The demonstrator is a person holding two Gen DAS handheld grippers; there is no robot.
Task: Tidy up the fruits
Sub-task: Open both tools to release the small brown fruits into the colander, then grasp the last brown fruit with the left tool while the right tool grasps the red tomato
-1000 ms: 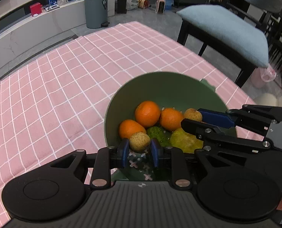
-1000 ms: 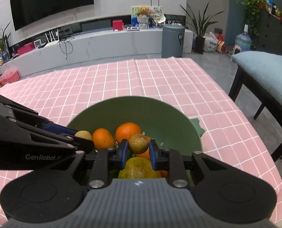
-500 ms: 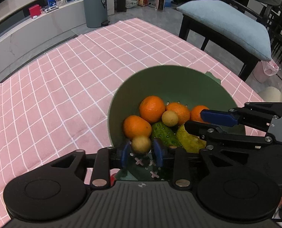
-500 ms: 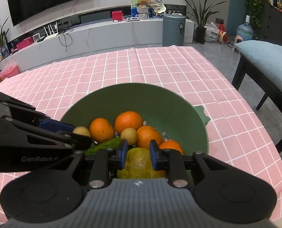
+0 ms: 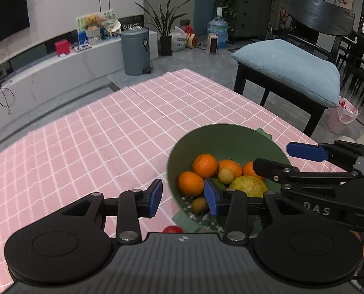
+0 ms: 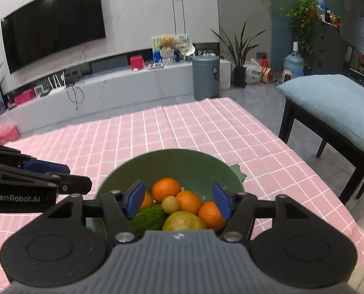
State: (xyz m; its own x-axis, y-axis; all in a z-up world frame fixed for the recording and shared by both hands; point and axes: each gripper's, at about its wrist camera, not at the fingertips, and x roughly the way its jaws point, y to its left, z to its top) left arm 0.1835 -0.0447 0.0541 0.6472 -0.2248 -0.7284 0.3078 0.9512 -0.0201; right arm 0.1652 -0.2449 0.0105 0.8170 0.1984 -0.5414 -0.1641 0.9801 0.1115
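Note:
A green colander bowl (image 5: 227, 139) (image 6: 182, 159) on the pink checked tablecloth holds several oranges (image 5: 204, 165) (image 6: 166, 189), a yellow-green pear (image 5: 248, 185) (image 6: 183, 221), a dark green bumpy fruit (image 6: 147, 216) and two small tan fruits (image 5: 225, 175) (image 5: 198, 205) (image 6: 170, 204). My left gripper (image 5: 183, 197) hangs above the bowl's near left rim, its jaws opening with nothing pressed between them. My right gripper (image 6: 178, 201) is over the bowl's near side, jaws opening, free of the fruit lying below.
A small red fruit (image 5: 172, 229) lies on the cloth just before the bowl, partly hidden by my left gripper's body. A dark chair with a blue cushion (image 5: 287, 68) (image 6: 334, 107) stands off the table's right edge. The cloth (image 5: 88, 134) spreads left and far.
Both grippers let go of their small tan fruits, which now lie in the bowl. Both sets of jaws spread apart and both grippers rose and drew back from the bowl.

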